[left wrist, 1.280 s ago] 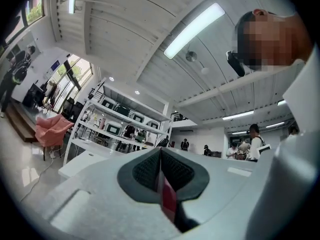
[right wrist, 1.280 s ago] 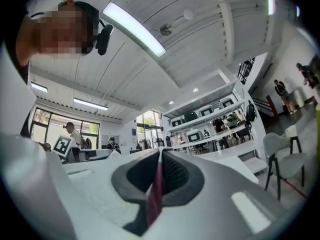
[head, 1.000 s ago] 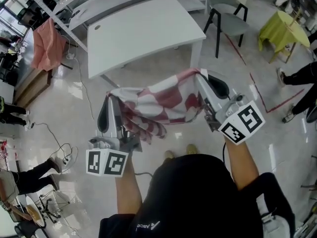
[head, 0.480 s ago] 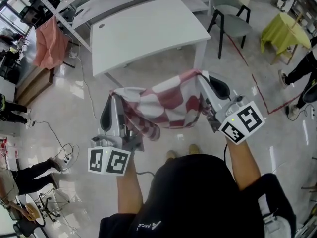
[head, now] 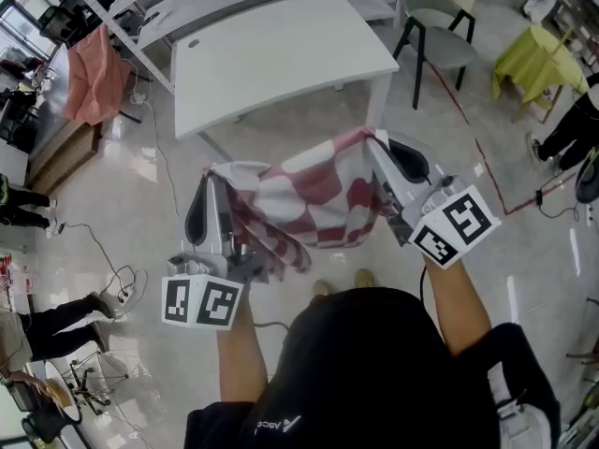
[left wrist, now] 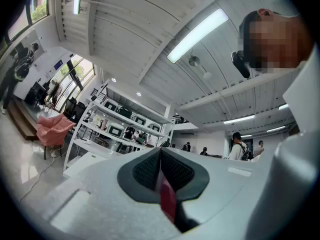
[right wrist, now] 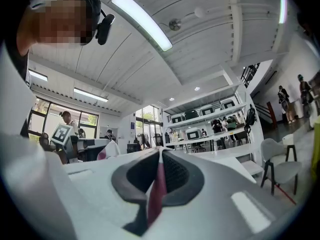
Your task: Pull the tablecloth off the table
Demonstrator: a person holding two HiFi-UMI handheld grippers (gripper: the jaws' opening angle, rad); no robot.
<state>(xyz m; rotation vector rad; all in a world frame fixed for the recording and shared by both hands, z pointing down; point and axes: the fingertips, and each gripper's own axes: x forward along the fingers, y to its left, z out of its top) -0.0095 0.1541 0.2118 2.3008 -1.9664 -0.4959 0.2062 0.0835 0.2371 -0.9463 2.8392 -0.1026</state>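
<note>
The red and white checked tablecloth (head: 309,199) hangs in the air between my two grippers, in front of the bare white table (head: 281,54). My left gripper (head: 208,178) is shut on the cloth's left corner; a red strip of tablecloth (left wrist: 167,204) shows pinched between its dark pads. My right gripper (head: 372,138) is shut on the right corner, and a thin red edge of tablecloth (right wrist: 156,194) runs between its pads. Both grippers point upward, away from the floor. The cloth sags in folds between them.
A grey chair (head: 435,26) stands right of the table. A yellow-green covered stool (head: 533,59) is at far right. A pink cloth (head: 94,78) hangs over furniture at left. People stand at the left and right edges; cables lie on the floor (head: 122,279).
Both grippers and the cloth stay almost still; the cloth's lower folds have shifted slightly. The head camera has moved a little.
</note>
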